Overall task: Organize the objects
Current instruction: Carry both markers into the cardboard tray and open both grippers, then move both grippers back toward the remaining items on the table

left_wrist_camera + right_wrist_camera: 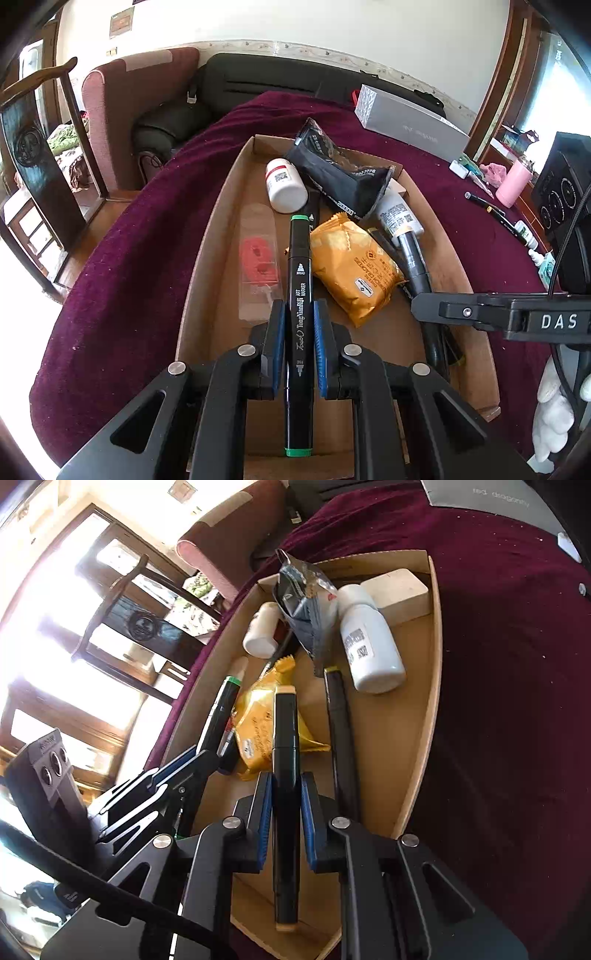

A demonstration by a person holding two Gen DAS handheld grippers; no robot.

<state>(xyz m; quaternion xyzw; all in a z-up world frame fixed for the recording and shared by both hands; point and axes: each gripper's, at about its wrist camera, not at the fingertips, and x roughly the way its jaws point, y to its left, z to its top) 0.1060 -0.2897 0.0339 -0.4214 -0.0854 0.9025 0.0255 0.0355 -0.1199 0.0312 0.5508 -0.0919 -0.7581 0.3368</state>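
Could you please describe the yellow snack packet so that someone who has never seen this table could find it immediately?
On the purple cloth lies a shallow cardboard tray full of small things. The packet lies near the tray's middle, right of the green-capped marker held in the left claw. It is the only golden-yellow, crinkled foil item; its neighbours are black or white.

Colours you've got over the cardboard tray point(207, 258)

Black marker point(299, 295) with green caps; second black marker point(285, 760) with tan caps. Blue pads point(320, 332). Gold snack packet point(354, 269), white bottle point(286, 184) with red label, black pouch point(340, 173), maroon cloth point(147, 240), pink cup point(513, 182).
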